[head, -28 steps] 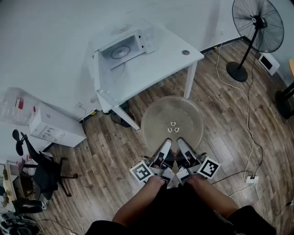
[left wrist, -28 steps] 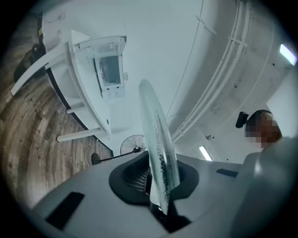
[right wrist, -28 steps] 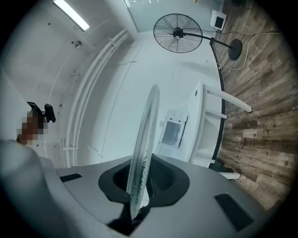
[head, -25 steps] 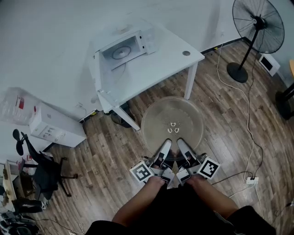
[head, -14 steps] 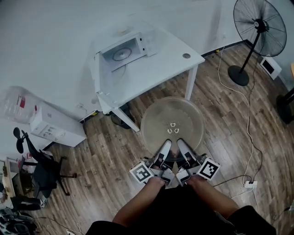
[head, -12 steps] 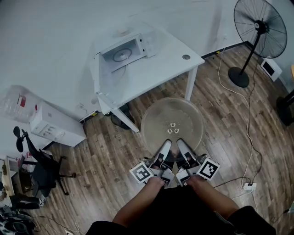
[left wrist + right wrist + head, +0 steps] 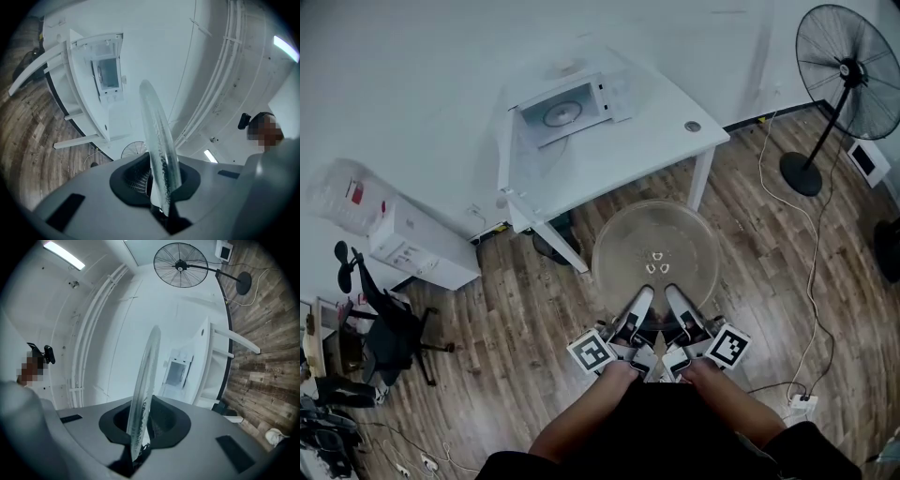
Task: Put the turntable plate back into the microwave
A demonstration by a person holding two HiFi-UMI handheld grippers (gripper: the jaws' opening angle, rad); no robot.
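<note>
The clear round glass turntable plate (image 7: 654,248) is held level above the wooden floor, in front of the white table (image 7: 628,155). My left gripper (image 7: 640,302) and right gripper (image 7: 675,300) are both shut on its near rim, side by side. In the left gripper view the plate (image 7: 157,140) shows edge-on between the jaws; the right gripper view shows the plate (image 7: 143,394) the same way. The white microwave (image 7: 572,103) stands at the back of the table with its door open and its cavity facing me.
A standing fan (image 7: 844,84) is at the right, with cables (image 7: 811,281) trailing over the floor. A white cabinet (image 7: 417,248) and a black office chair (image 7: 380,328) stand at the left. The table's leg (image 7: 553,248) is close to the plate's left edge.
The whole scene has shifted slightly rightward and down in the head view; the plate and both grippers keep the same hold and place.
</note>
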